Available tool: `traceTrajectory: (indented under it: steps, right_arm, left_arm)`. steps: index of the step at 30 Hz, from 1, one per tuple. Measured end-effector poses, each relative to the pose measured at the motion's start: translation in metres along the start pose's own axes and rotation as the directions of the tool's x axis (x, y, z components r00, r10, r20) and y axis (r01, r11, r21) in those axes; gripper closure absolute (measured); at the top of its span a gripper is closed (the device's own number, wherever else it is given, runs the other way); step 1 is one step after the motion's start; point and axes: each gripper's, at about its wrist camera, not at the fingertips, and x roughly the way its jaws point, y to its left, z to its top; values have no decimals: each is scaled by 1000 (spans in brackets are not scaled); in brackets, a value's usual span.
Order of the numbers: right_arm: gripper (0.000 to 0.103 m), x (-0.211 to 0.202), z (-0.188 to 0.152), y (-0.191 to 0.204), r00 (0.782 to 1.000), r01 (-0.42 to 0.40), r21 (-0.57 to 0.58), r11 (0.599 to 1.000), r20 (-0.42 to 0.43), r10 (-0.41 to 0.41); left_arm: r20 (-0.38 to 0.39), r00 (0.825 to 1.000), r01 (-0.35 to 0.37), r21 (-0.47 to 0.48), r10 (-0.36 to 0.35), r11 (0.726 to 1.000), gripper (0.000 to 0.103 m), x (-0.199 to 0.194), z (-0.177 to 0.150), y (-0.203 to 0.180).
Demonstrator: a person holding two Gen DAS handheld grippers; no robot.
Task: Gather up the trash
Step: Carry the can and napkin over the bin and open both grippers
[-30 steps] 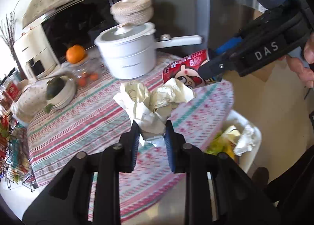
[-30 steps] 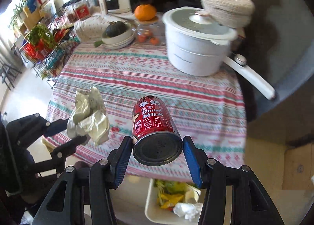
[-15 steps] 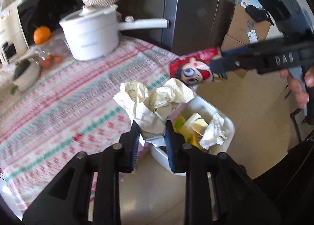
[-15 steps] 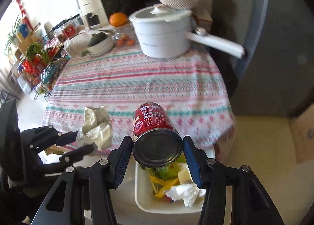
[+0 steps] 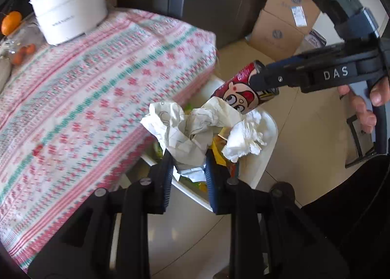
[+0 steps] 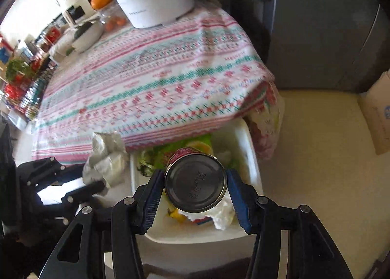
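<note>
Right wrist view: white bin (image 6: 251, 157) on floor beside worktop (image 6: 156, 79), packed with green scraps, yellow peel, white tissue. Right hand-held gripper (image 6: 195, 186) clamped half-wide on red milk can (image 6: 195, 182), poised directly above bin. Left wrist view: left hand-held gripper (image 5: 189, 172) pinched narrowly on crumpled paper (image 5: 187, 128), over bin's near edge. White pot (image 5: 70, 13), lidded, contents hidden, back on worktop.
</note>
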Motion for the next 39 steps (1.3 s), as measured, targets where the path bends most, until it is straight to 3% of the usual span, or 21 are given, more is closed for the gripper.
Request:
traceTrajectory:
  steps: [7,17,20,24,33,37,39]
  right_arm:
    - [49,16,-10,-12,998,26,23,999,-49,-25]
    - [49,24,-14,-23,996,30,61,998,-81,-25]
    - [48,26,-13,-25,997,15,80,997,-83,-8]
    - [41,22,-11,-27,997,16,97,995,-71,-9]
    - [35,7,-8,-36,1000,9,140,990,-20,-6]
    - [34,-6,-7,-35,1000,6,146,989,21,-9]
    - [33,-14,-8,-31,999,5,140,990,49,-12]
  left_arm:
    - [-60,998,29,19,-28,999,76,26,-7,-14]
    - [-79,996,38,54,-34,998,73,39,-14,-19]
    - [-79,997,15,54,-11,998,66,40,-12,-20]
    - [-62,998,-1,55,4,998,47,36,-7,-22]
    - [-38,999,-9,10,9,1000,35,12,-7,-12]
    - [-8,999,-52,-64,52,997,23,-7,-5,-1]
    - [0,996,-83,-96,84,992,21,-15,-6,3]
